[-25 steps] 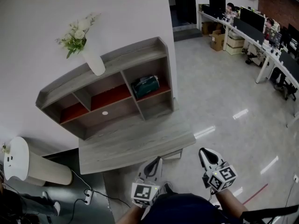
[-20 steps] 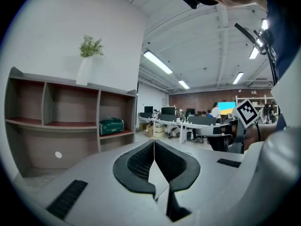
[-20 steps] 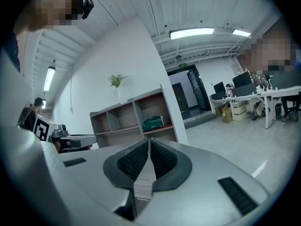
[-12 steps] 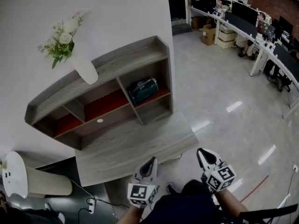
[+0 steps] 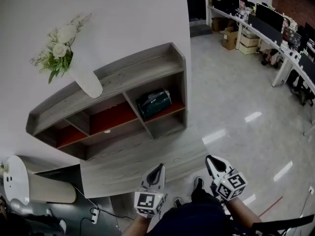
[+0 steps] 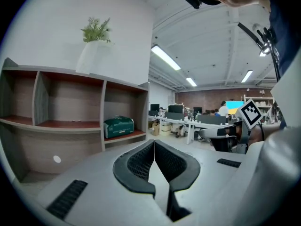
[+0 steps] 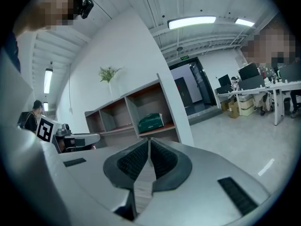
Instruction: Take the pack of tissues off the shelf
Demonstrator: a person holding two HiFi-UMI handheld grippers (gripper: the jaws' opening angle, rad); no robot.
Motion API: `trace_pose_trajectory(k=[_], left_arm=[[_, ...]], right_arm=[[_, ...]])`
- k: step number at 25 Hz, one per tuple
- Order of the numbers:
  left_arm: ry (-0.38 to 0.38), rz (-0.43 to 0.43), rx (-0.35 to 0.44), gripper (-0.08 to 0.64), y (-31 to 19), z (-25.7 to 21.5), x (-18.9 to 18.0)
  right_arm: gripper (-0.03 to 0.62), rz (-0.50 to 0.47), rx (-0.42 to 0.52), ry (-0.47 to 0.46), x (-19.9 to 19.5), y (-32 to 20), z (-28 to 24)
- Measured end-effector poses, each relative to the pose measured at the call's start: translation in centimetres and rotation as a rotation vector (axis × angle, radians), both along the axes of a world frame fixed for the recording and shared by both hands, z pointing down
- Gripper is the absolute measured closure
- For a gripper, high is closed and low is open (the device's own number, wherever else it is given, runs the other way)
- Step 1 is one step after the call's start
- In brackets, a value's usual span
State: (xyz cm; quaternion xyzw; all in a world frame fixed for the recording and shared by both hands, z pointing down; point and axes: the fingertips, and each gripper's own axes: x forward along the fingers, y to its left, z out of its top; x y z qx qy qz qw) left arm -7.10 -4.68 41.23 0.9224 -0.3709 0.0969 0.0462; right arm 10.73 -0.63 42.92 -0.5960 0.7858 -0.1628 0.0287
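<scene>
A dark green pack of tissues [image 5: 153,103] lies on the red board in the right compartment of the grey wooden shelf [image 5: 123,77]; it also shows in the left gripper view [image 6: 118,126] and the right gripper view [image 7: 151,122]. My left gripper [image 5: 157,169] hangs low in front of the grey table [image 5: 142,161], shut and empty. To its right my right gripper [image 5: 212,161] is also shut, with nothing between its jaws. Both grippers are well short of the shelf.
A white vase with white flowers [image 5: 81,70] stands on top of the shelf. A white round lamp-like object [image 5: 22,181] sits at lower left, with a power strip [image 5: 93,214] on the floor. Office desks and seated people [image 5: 275,28] fill the far right.
The view has swung a little, so the shelf sits slightly more to the right and lower. Both grippers hold about the same place at the bottom of the view.
</scene>
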Motion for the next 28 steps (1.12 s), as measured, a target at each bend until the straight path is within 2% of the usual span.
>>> trace_pose_trajectory(k=[9,15,20,24,28], left_arm=[[-0.049,-0.077,0.101,0.543,-5.7,-2.2,4.5],[-0.115,-0.125,0.131,0.543,-8.6,-2.5,5.8],[-0.150,-0.174,0.201,0.543,-11.5,-3.9,6.2],[-0.270,-0.159,0.258,0.543,-13.7,-4.3,5.8],[-0.408,-0.092,0.218,0.533,-16.6,-3.4,5.9]], right_arm=[[0.568,-0.064,0.027,0.000,5.4,-6.3,-1.1],[0.568,-0.106,0.017,-0.011,7.7,-8.2,-0.7],[0.568,-0.125,0.027,-0.014,8.8,-10.0,-0.8],[0.568,-0.135,0.016,-0.026,8.5,-10.9,-0.4],[0.568,-0.129,0.017,-0.044,7.6,-11.8,-0.4]])
